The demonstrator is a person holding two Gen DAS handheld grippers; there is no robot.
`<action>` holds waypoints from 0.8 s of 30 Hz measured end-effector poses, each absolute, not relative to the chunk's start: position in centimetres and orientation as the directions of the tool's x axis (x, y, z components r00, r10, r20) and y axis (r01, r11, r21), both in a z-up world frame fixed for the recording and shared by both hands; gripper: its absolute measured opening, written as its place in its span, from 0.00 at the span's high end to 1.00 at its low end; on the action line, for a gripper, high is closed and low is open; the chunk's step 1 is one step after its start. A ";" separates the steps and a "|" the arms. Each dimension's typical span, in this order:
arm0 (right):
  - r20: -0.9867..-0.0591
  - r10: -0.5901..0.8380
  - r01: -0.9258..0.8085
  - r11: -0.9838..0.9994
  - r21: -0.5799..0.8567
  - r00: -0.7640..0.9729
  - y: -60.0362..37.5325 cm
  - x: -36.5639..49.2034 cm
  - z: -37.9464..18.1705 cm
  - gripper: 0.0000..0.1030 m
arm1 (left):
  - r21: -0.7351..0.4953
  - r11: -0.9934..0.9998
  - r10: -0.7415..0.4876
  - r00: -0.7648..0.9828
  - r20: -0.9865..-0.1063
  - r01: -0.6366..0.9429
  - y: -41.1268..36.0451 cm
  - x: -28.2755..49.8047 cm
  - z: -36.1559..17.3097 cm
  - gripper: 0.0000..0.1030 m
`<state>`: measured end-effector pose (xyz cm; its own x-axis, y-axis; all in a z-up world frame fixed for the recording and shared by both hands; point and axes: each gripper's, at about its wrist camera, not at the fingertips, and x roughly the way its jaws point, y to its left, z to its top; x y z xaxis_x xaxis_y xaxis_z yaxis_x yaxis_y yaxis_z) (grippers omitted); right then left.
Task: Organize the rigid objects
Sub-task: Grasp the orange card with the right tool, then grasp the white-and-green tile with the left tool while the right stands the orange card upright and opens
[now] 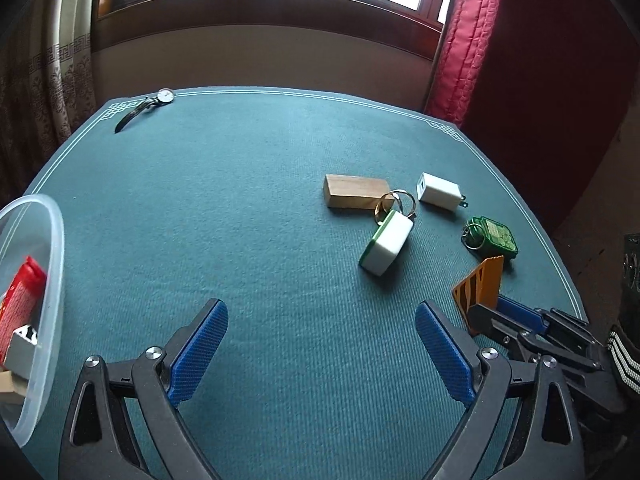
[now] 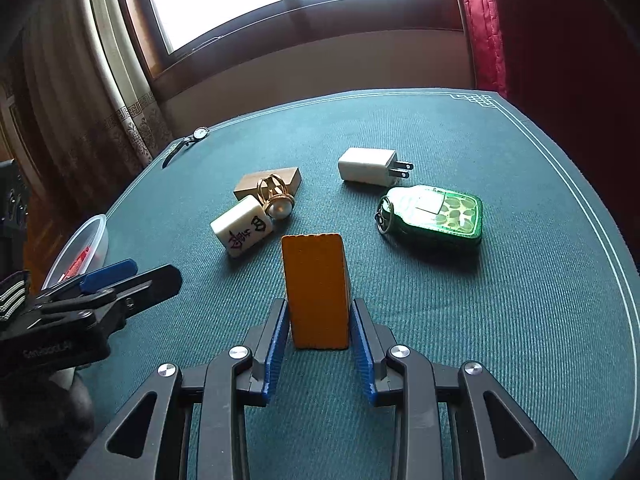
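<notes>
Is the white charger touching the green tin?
Apart. The right wrist view shows a strip of green cloth between the charger and the tin.

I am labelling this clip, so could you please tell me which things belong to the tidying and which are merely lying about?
Job:
orange rectangular block in right hand-held gripper
white mahjong tile
wooden block
white plug charger
green keyring case
clear plastic tub

Lying about:
wristwatch
red curtain

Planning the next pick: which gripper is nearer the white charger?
Right. The right gripper, holding the orange block, sits just short of the white charger; the left gripper is farther back.
</notes>
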<state>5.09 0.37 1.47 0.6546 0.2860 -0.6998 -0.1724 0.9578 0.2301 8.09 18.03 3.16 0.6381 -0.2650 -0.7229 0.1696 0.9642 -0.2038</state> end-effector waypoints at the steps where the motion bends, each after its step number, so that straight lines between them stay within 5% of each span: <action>1: -0.699 0.286 -0.172 0.958 0.230 0.655 0.3 5.0 1.5 0.68 | -0.211 0.962 -0.275 0.628 -0.728 0.176 17.7 8.6 3.0 0.21; 4: -0.698 0.287 -0.170 0.957 0.234 0.656 0.2 5.0 1.4 0.68 | -0.228 0.953 -0.303 0.597 -0.743 0.200 16.5 10.0 2.5 0.34; 24: -0.698 0.289 -0.169 0.957 0.237 0.656 0.2 4.9 1.4 0.67 | -0.155 0.944 -0.310 0.616 -0.724 0.292 12.2 13.0 2.4 0.76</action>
